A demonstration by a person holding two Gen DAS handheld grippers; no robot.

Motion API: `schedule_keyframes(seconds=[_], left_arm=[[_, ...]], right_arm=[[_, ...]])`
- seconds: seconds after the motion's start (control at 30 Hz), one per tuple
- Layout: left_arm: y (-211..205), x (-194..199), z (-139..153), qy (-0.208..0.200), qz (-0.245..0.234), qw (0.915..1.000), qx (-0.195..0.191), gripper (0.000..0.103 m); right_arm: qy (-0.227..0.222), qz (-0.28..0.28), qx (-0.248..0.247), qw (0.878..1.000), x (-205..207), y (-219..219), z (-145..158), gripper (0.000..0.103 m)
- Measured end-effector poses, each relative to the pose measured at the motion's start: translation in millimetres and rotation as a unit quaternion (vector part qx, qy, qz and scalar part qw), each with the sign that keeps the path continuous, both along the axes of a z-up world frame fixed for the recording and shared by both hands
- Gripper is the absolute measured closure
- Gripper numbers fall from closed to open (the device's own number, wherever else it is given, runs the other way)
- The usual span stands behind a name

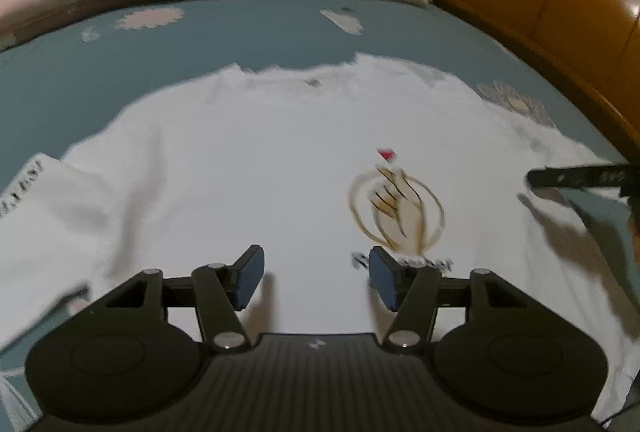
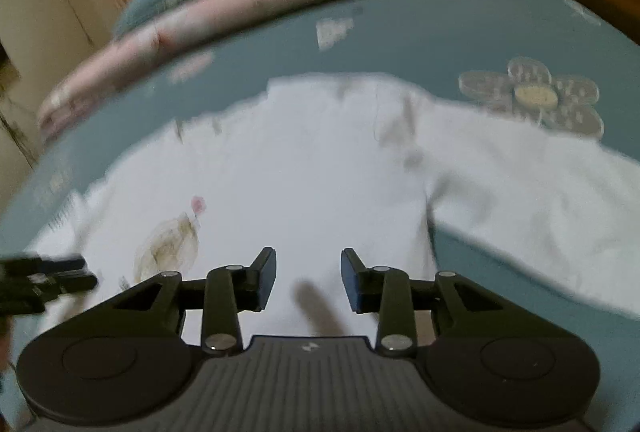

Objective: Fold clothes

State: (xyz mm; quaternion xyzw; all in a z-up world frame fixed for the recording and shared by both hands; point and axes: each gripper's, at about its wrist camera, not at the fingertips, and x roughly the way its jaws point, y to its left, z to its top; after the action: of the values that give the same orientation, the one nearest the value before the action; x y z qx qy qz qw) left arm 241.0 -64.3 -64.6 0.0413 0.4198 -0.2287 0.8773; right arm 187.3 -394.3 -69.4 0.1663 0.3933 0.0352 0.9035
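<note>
Lying flat under both spread, empty grippers [image 1: 316,278] [image 2: 308,280]: white T-shirt [image 1: 248,159] on bedspread [image 1: 240,27].

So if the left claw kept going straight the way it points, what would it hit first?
Most likely the white T-shirt spread on the bed, just left of its hand print. The left claw is open with nothing between; depth is unclear.

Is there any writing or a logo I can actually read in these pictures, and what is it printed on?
Dark lettering under the hand drawing on the white shirt: blurred and half hidden, unreadable.
Vertical print on the shirt's left sleeve: too blurred to read.
Small pale emblem on the left gripper body: a mark, no letters.
</note>
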Motion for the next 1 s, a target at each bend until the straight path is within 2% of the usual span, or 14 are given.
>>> schedule_keyframes(seconds=[0.1, 0.23, 0.33, 0.43, 0.5, 0.57, 0.63, 0.7, 0.8, 0.83, 0.87, 0.93, 1.0], left_arm=[[11, -18, -15, 0.017, 0.013, 0.9997, 0.015, 0.044], [39, -59, -15, 0.01, 0.032, 0.999, 0.031, 0.029], [54, -76, -13, 0.029, 0.045, 0.998, 0.034, 0.027], [54, -86, -2, 0.035, 0.048, 0.9967, 0.055, 0.029], [47, -89, 11, 0.015, 0.04, 0.9979, 0.049, 0.029], [34, -90, 23, -0.002, 0.03, 0.9987, 0.04, 0.028], [20, -92, 27, -0.014, 0.018, 0.9991, 0.035, 0.026], [6, -96, 20, -0.011, 0.014, 0.9991, 0.038, 0.026], [-8, -115, 2, -0.016, 0.002, 0.9971, 0.074, 0.026], [-9, -123, -6, -0.018, 0.0, 0.9958, 0.09, 0.026], [-10, -132, -13, -0.02, -0.002, 0.9942, 0.105, 0.026], [-1, -153, -19, -0.038, 0.006, 0.9938, 0.104, 0.022], [11, -173, -21, -0.039, 0.018, 0.9943, 0.098, 0.019]], right_arm=[[-0.01, 0.001, -0.009, 1.0, -29, -8, -10, 0.063], [-0.001, -0.004, -0.021, 1.0, -73, -21, -12, 0.063], [0.016, 0.001, -0.037, 0.999, -97, -15, -8, 0.059], [0.027, 0.008, -0.072, 0.997, -100, 6, 6, 0.052], [0.006, 0.03, -0.093, 0.995, -94, 27, 19, 0.049], [-0.016, 0.059, -0.097, 0.993, -87, 54, 28, 0.038], [-0.021, 0.084, -0.092, 0.992, -80, 78, 26, 0.038], [-0.01, 0.1, -0.105, 0.989, -73, 101, 15, 0.038], [-0.002, 0.108, -0.132, 0.985, -81, 121, -3, 0.038], [0.002, 0.107, -0.135, 0.985, -87, 123, -8, 0.036], [0.003, 0.106, -0.141, 0.984, -95, 124, -12, 0.03], [-0.004, 0.098, -0.148, 0.984, -119, 121, -14, 0.022], [-0.006, 0.085, -0.146, 0.986, -140, 114, -15, 0.02]])
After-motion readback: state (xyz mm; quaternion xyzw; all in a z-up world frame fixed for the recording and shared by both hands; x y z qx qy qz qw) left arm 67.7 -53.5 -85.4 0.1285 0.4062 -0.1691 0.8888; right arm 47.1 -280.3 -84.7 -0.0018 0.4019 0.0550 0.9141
